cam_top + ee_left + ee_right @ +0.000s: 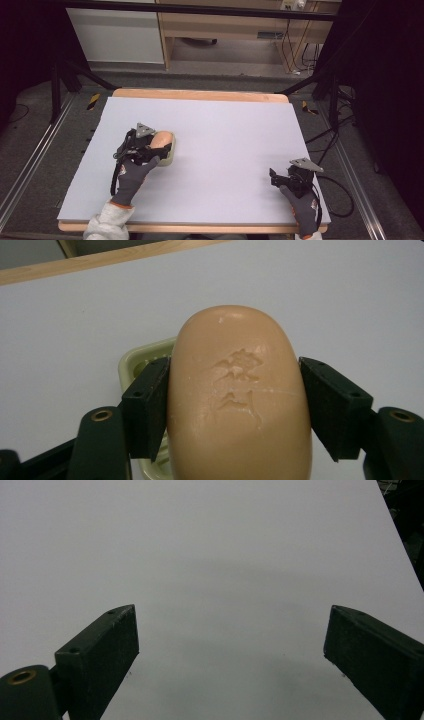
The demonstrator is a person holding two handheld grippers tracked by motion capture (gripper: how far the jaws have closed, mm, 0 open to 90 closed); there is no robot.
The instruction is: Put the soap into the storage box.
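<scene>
An oval tan bar of soap point(239, 395) with a stamped mark on top is clamped between the two black jaws of my left gripper point(235, 390). Under it lies a pale green soap dish point(137, 360), mostly hidden by the soap. In the high view the soap point(163, 139) and the dish point(170, 156) sit at the left middle of the white board, with my left gripper point(150, 145) on them. My right gripper point(274, 177) rests near the board's front right corner. In the right gripper view its jaws stand wide apart over bare white surface, gripper point(230, 650) open.
A white board point(225, 145) covers a wooden table point(200, 94). Dark floor, metal rails and cables point(330, 145) surround it. A wooden cabinet point(225, 30) stands beyond the far edge.
</scene>
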